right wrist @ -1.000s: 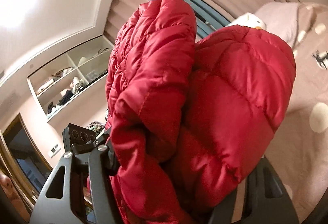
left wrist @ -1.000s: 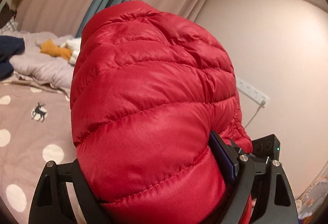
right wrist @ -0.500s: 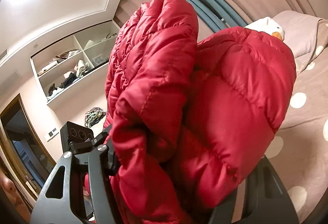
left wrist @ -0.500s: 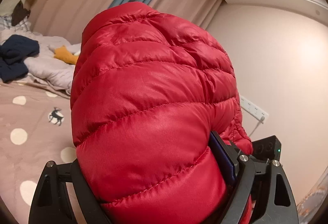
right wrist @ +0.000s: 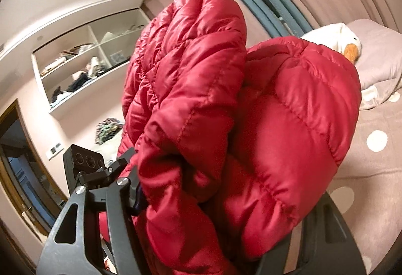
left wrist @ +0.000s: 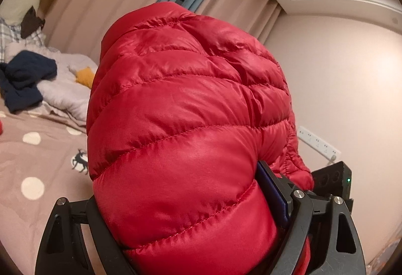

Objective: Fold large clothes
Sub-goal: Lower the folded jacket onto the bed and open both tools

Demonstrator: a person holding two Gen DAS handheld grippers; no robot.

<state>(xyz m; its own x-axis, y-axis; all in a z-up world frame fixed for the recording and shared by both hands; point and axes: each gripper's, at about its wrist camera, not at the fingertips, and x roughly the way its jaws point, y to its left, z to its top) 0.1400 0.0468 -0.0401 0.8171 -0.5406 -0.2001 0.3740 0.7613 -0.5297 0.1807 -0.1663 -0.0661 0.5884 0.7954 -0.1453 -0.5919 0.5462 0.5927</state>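
Two grippers, one bundle: red down jacket bunched thick between both sets of jaws, lifted clear of the spotted bed cover. Left gripper clamped wide on a fat quilted roll; right gripper clamped on two doubled lobes of the same jacket, jaws barely changed over the last second.

Against the earlier views, background slid sideways behind an unmoved bundle: in the left view, navy clothing and grey bedding carried further into frame; in the right view, wall shelves dropped lower, more bed cover exposed. Grip unchanged, so probably a carry or swing of the gathered jacket, not a fold in progress; laying out flat on the bed not yet done, by this reading.

Bulk standing out ahead of both cameras, away from the jaws, toward the curtains. Long axis roughly along each gripper's pointing line, quilting seams running across it. Lower hanging part hidden below the frames.
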